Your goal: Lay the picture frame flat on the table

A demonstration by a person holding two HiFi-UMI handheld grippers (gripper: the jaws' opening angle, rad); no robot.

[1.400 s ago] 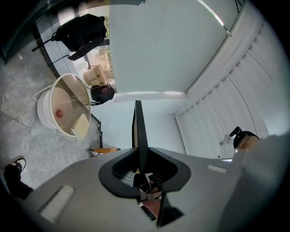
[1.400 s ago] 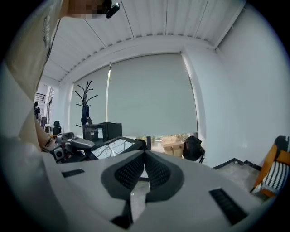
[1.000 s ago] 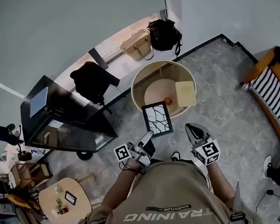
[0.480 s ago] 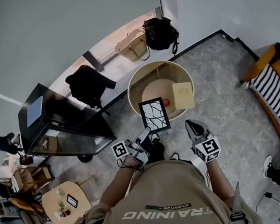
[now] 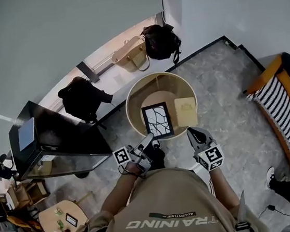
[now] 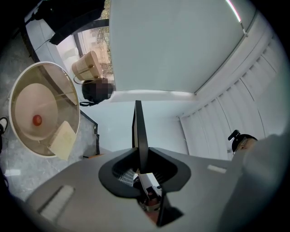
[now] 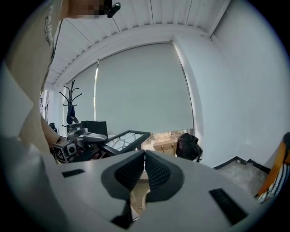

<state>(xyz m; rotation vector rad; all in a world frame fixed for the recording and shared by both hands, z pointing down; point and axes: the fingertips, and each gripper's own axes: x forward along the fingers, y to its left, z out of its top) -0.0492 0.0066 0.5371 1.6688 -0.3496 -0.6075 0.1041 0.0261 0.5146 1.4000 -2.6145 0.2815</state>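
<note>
The black picture frame [image 5: 157,120], with a branching line pattern on its face, hangs over the near part of the round wooden table [image 5: 130,100]. My left gripper [image 5: 149,138] is shut on its near edge. In the left gripper view the frame [image 6: 139,131] stands edge-on between the pads of the left gripper [image 6: 141,165]. My right gripper [image 5: 192,133] hovers at the table's near right rim, shut and empty. Its own view shows the right gripper [image 7: 144,165] with the pads together, and the frame [image 7: 124,138] to their left.
A beige block [image 5: 186,112] lies on the table right of the frame, and a red ball [image 6: 37,119] rests on the table's inner disc. A black cabinet [image 5: 48,140] stands to the left. Bags [image 5: 160,40] sit by the wall, a striped sofa [image 5: 285,101] at right.
The left gripper has carried the frame forward, from in front of the round table to over its near part. The right gripper has come up to the table's rim.
</note>
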